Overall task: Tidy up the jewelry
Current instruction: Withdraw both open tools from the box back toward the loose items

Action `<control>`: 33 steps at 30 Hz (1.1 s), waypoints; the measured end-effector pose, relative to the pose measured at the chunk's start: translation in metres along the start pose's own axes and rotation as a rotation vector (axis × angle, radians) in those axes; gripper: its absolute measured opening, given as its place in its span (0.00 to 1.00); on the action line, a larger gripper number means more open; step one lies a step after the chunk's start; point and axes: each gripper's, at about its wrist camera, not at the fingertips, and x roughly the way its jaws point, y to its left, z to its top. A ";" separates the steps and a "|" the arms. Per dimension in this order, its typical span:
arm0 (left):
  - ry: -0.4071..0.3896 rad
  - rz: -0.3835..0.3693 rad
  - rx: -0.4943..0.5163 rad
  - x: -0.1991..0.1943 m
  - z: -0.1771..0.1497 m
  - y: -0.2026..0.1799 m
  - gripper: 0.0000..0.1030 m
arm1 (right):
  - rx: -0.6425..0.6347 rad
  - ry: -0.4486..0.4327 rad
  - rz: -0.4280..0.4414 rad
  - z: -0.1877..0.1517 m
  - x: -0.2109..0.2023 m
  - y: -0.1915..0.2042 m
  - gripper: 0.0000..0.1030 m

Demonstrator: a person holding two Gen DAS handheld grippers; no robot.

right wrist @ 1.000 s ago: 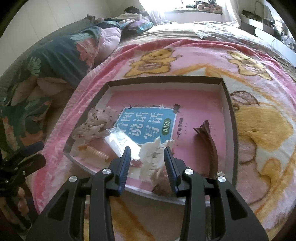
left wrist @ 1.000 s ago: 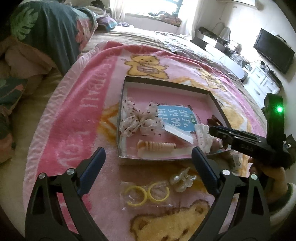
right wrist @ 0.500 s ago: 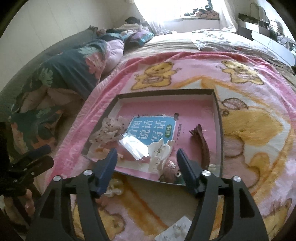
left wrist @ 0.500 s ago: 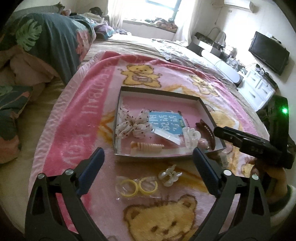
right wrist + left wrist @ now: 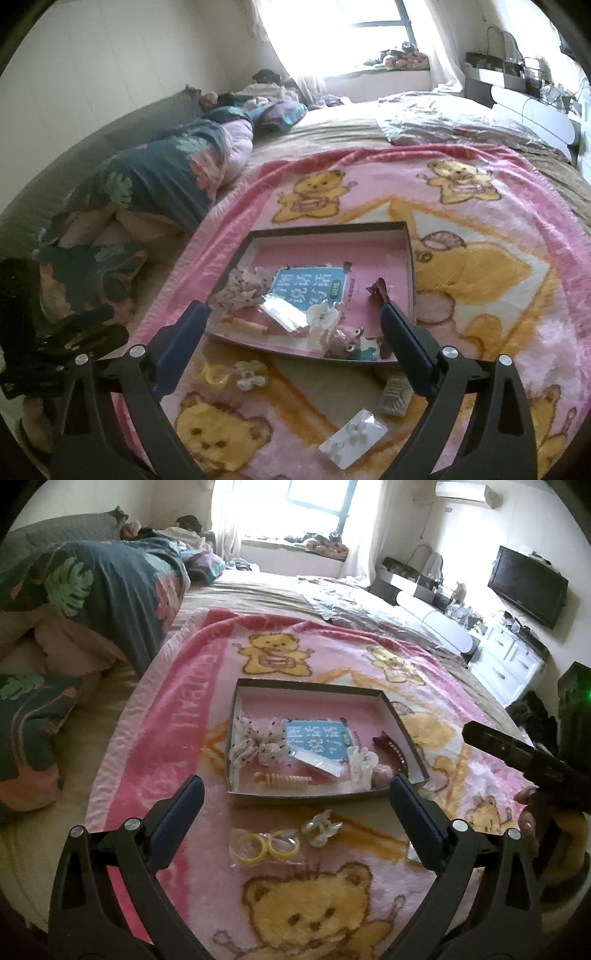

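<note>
A shallow pink-lined box (image 5: 391, 709) (image 5: 408, 254) lies on the bear blanket. In it are a dotted white bow (image 5: 255, 740), a white claw clip (image 5: 361, 764) (image 5: 321, 319), a brown hair clip (image 5: 391, 747) (image 5: 380, 290), a beige spiral clip (image 5: 282, 781) and a small packet (image 5: 319, 762). In front of the box lie a bag of yellow rings (image 5: 264, 847) and a clear clip (image 5: 320, 823) (image 5: 251, 374). An earring card (image 5: 352, 437) and a grey item (image 5: 395, 397) lie near my right gripper (image 5: 293, 343). My left gripper (image 5: 295, 821) is open and empty above the rings. The right gripper is open and empty.
The pink blanket (image 5: 177, 716) covers a bed. Dark leaf-print pillows and bedding (image 5: 103, 587) are piled at the left. A TV (image 5: 528, 585) and white drawers (image 5: 506, 664) stand to the right. The right gripper also shows in the left wrist view (image 5: 524, 757).
My right gripper opened wide, let go of the white claw clip in the box and pulled back. Both grippers rose and drew away from the box.
</note>
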 end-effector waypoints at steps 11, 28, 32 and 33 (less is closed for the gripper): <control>-0.041 0.007 0.025 -0.028 -0.005 -0.016 0.91 | -0.023 -0.076 0.008 -0.006 -0.053 0.007 0.92; -0.003 0.012 0.074 -0.034 -0.041 -0.035 0.91 | -0.044 -0.053 -0.040 -0.049 -0.079 -0.003 0.92; 0.016 0.016 0.089 -0.030 -0.049 -0.039 0.91 | -0.039 -0.042 -0.046 -0.057 -0.082 -0.008 0.92; 0.020 0.019 0.091 -0.029 -0.051 -0.039 0.91 | -0.036 -0.040 -0.047 -0.060 -0.082 -0.010 0.92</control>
